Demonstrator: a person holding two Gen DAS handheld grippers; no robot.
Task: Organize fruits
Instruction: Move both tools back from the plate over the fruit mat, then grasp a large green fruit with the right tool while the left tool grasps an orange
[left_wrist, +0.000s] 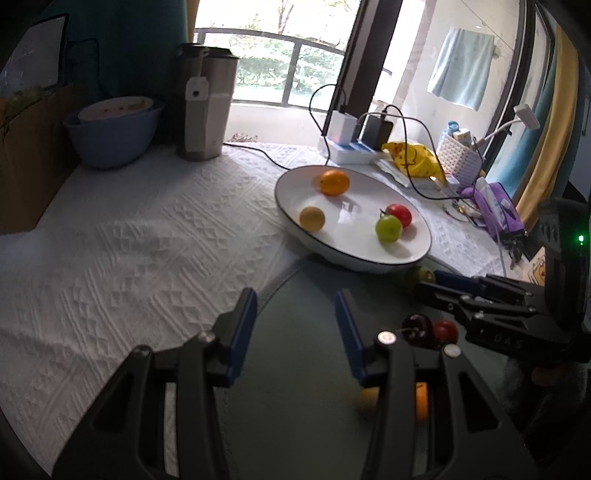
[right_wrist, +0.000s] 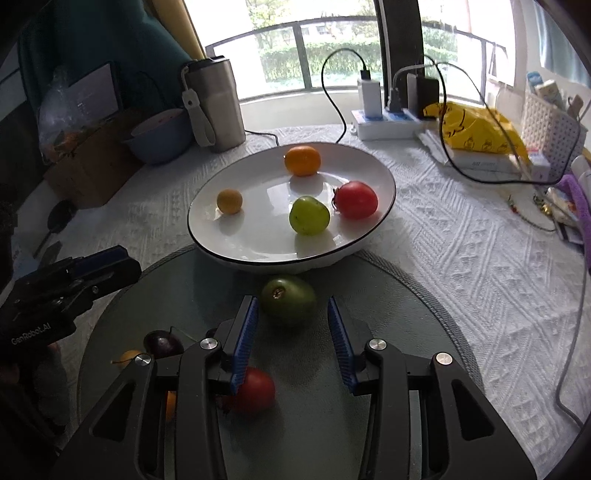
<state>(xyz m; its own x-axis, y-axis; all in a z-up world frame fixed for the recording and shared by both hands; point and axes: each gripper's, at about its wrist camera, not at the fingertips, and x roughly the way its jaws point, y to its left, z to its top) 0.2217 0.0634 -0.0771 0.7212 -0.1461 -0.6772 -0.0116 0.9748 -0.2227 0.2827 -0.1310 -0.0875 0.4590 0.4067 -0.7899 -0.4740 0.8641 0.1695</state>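
Fruits: 4 (right_wrist: 309, 216) inside plate rim (right_wrist: 384, 216).

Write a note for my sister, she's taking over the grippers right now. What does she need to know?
Left gripper: open, holding nothing, over the glass mat.
Right gripper: open, holding nothing, right behind the dark green fruit.
Done: orange, small yellow fruit, light green fruit and red tomato sit in the white bowl.
Left: the dark green fruit, red fruit, dark purple fruit and a small yellow one, all on the mat.
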